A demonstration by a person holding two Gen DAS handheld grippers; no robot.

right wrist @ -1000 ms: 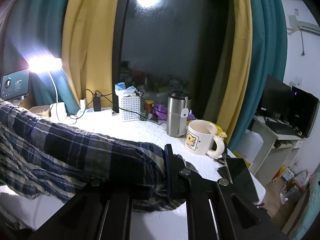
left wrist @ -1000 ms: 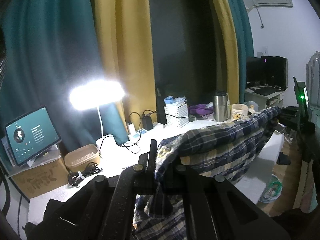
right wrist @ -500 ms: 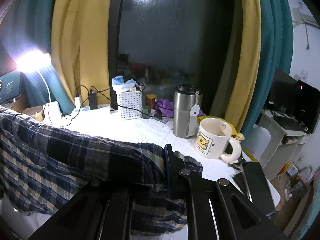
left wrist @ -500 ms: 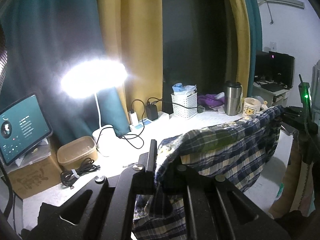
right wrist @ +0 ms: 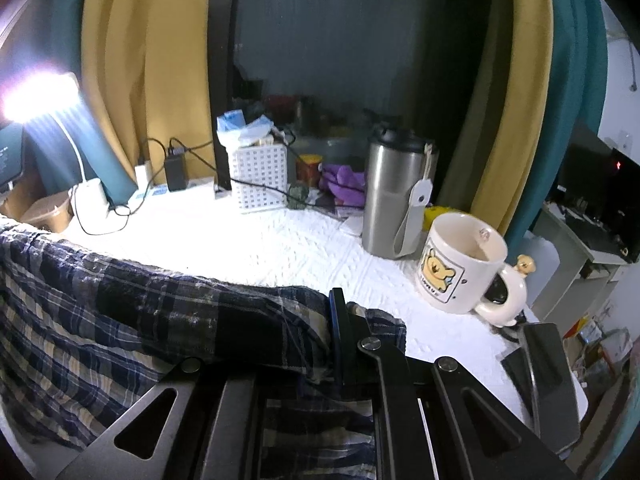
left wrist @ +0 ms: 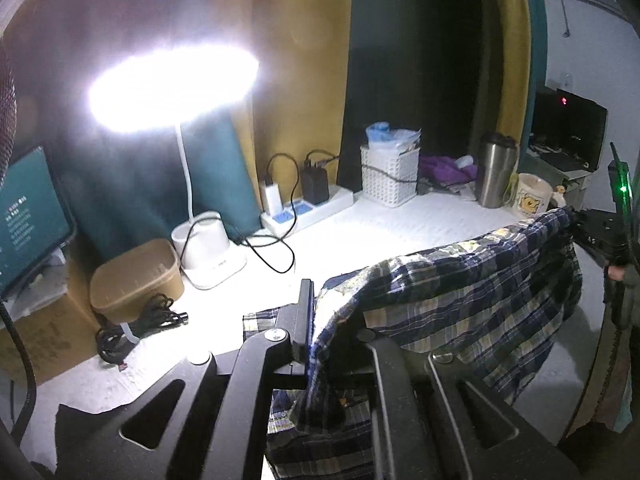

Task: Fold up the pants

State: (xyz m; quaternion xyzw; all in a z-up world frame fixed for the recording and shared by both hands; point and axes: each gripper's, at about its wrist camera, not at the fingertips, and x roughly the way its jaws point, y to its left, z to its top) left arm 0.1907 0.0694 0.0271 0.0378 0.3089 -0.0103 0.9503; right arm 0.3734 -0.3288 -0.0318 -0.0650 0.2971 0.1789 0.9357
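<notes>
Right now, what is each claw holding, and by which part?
Both hold the plaid pants: the left claw and the right claw each pinch one end of its raised top edge; the left's jaws are opening.

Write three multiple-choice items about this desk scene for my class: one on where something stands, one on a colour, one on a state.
1. Where does the cartoon mug stand?
A. beside the steel tumbler
B. inside the white basket
C. on the tablet

2. What colour is the cloth behind the tumbler?
A. red
B. purple
C. white

3. How are the plaid pants?
A. flat and folded
B. held up at both ends
C. on the floor

Answers: 1 A, mug and tumbler stand side by side. 2 B, the purple cloth shows. 3 B, the left hand-held gripper and right hand-held gripper each pinch an end.
</notes>
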